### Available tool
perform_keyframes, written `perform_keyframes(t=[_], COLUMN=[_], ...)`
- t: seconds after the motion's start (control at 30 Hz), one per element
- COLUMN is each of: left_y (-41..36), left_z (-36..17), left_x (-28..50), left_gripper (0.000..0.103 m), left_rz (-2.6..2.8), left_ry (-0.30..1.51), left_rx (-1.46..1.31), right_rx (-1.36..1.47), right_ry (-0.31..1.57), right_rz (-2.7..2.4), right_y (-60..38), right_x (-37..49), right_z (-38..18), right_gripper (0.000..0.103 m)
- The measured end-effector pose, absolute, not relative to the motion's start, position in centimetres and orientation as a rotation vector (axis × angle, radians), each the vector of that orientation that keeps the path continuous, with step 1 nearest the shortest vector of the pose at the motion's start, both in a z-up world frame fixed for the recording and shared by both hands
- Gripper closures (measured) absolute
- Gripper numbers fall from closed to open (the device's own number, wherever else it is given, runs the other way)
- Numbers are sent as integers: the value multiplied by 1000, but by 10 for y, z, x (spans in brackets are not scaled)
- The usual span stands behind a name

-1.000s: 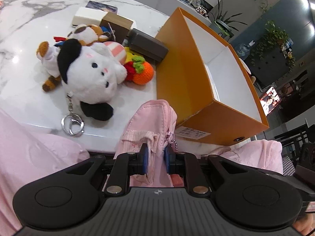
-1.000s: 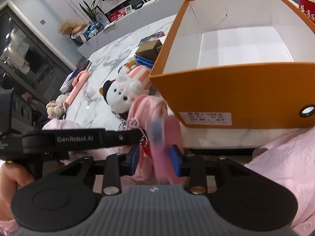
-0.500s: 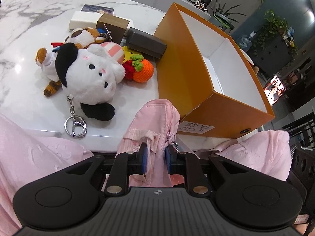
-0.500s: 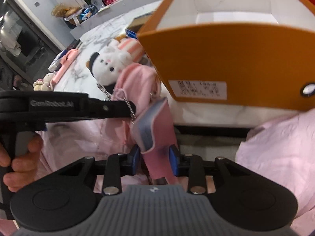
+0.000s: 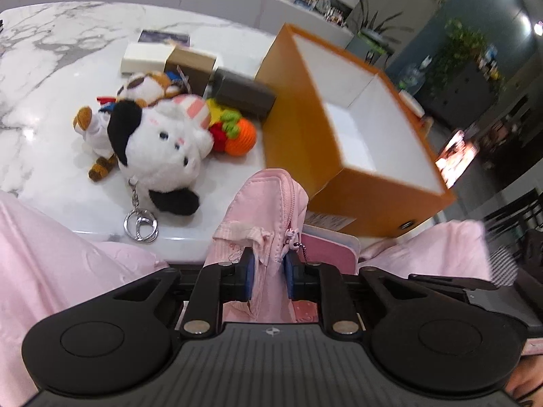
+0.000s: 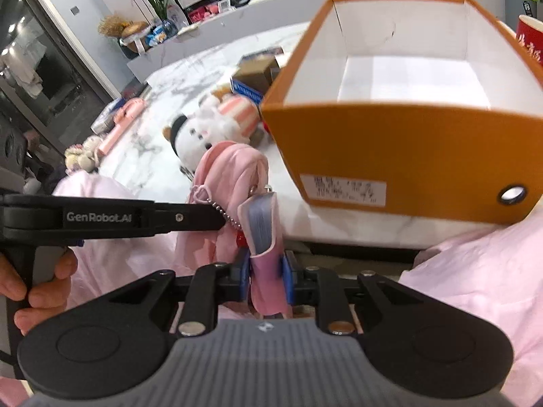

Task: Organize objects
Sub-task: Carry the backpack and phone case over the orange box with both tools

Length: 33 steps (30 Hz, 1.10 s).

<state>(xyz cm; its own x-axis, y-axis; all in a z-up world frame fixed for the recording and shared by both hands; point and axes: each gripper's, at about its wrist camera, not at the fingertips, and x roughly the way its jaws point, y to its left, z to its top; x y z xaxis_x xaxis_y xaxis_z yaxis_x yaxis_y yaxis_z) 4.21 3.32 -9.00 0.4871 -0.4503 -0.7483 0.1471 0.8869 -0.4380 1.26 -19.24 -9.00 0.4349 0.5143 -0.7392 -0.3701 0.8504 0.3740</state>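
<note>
Right, the left gripper [image 5: 266, 276] is clamped on a soft pink fabric zip pouch [image 5: 268, 203], blue pads pinching its lower end, pouch standing up in front of the camera w/ a ball-chain zipper pull hanging at its side. The right gripper [image 6: 264, 279] is clenched on a small pink-covered notebook [image 6: 261, 224], page edges facing the camera, tilted a bit left. In the right wrist view the notebook sits just beside the pouch — touching or not, can't tell.

Both are held off the near edge of the white marble table [image 5: 51, 68], above pink cloth. On the table, just past the pouch, stands an open orange cardboard box w/ white inside [image 5: 359, 125], label on its near face; nothing visible inside it. Left of the box: a white-and-black plush dog w/ a metal keyring [image 5: 159, 149], a brown-and-white plush cat [image 5: 142, 84] behind it, an orange-and-red crochet fruit toy [image 5: 237, 132] — close against the dog. Behind those, a dark grey rectangular case [image 5: 244, 93], a brown carton [image 5: 191, 62] and a cream box [image 5: 144, 57].
</note>
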Motion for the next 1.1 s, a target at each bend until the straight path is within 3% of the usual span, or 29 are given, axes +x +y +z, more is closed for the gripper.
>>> perform_keyframes(t=[0.4, 0.6, 1.1], left_y=[12, -28, -91], left_z=[0, 14, -67], left_x=[60, 101, 175], left_gripper=[83, 83, 83], left_rz=[-520, -564, -452], left_ry=[796, 762, 1082], left_rx=[-415, -396, -300], right_rx=[313, 340, 372], right_ry=[765, 676, 996], right_rz=[530, 449, 346], right_y=[-255, -277, -296], right_x=[13, 37, 145], right_z=[10, 42, -36], right_gripper=[83, 83, 83])
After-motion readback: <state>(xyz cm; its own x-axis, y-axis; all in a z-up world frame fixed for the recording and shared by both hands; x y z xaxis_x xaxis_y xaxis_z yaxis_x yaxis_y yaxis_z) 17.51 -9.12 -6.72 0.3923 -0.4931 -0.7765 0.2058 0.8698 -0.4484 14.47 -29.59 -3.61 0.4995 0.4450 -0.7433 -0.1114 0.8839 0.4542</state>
